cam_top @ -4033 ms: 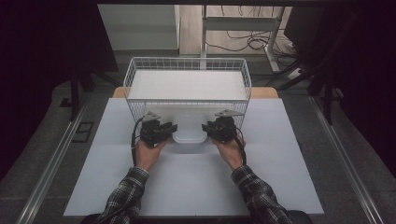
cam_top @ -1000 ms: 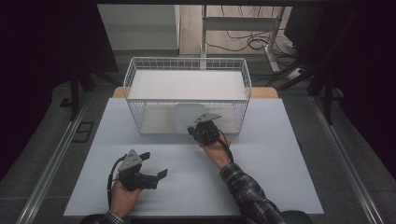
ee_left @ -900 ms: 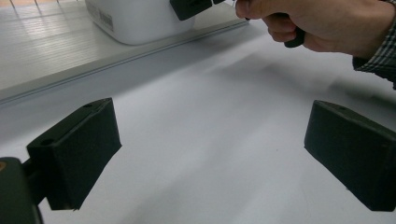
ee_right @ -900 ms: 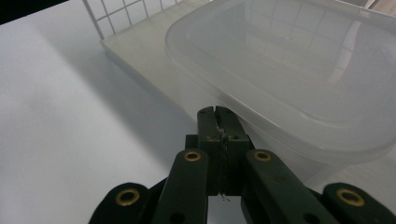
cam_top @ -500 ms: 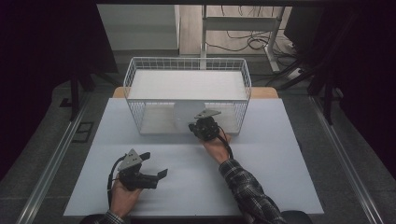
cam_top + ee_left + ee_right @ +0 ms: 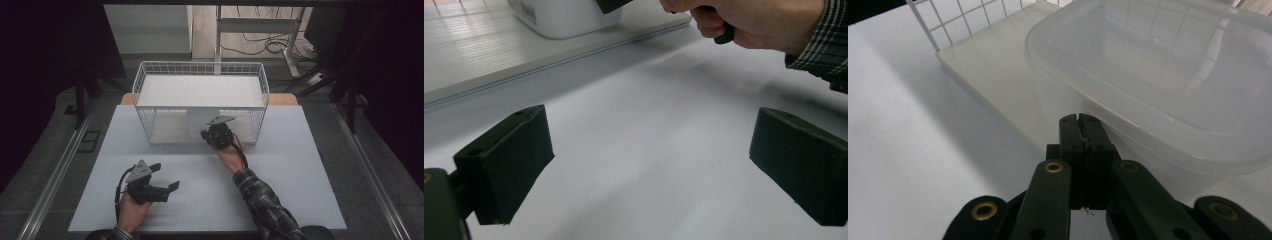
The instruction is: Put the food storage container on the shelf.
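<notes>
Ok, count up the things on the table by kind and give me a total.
Wire basket: 1
Plastic tub: 1
Hand-held grippers, left and right: 2
Total: 4

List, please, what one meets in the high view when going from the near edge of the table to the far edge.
Left tool → right tool → white container → far rim of the wire basket.
</notes>
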A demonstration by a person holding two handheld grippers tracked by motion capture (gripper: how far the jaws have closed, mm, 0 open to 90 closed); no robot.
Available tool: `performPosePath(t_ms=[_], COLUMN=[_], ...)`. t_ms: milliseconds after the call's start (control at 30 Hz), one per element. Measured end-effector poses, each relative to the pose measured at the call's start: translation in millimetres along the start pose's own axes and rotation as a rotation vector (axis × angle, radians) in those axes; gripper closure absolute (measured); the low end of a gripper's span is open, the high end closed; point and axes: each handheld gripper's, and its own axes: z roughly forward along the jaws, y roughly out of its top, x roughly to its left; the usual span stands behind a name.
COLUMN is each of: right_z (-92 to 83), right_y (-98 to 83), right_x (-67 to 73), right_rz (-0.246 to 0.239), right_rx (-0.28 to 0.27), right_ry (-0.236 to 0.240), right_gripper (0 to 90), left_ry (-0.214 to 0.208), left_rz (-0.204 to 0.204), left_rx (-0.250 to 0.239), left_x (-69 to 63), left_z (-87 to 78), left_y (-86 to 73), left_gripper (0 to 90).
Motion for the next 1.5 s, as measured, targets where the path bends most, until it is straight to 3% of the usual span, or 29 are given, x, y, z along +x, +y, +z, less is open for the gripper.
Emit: performPosePath(t_ms=[100,133,367,633,1200,1400,1500], right_z=[-2.2,-4.0,-13.4,-29.4,-61.3,-70.0,-74.6], right_y=[0.8,1.5,1.7,-0.7,-13.6,-26.4,-30.0], right_x=[2.7,6.3,15.0,17.2,24.2,24.1,24.1], right_rz=[-0.003,-0.009,-0.02,-0.017,-0.036,-0.04,-0.045], right_rx=[0.001,-0.003,-0.004,-0.003,-0.013,-0.003,-0.003], right_ry=[0.003,0.003,0.008,0.029,0.053,0.052,0.042], right_gripper=[83.0,75.5,56.2,41.1,16.9,10.0,8.0], left_ry=[-0.001,-0.001,0.0,0.001,-0.026,-0.022,0.0], left_rz=[-0.001,-0.003,-0.008,-0.016,-0.001,0.0,-0.006], left_rx=[0.004,0.009,0.039,0.056,0.051,0.054,0.055], left_x=[0.2,0.2,0.8,1.2,-1.0,-1.5,-0.7], left_z=[0.4,0.8,3.9,4.7,7.6,8.5,7.5], left_y=[-0.1,-0.3,-1.0,-0.9,-1.3,-1.4,-1.4], left_gripper=[3.0,3.0,2.8,3.2,1.8,1.2,0.0])
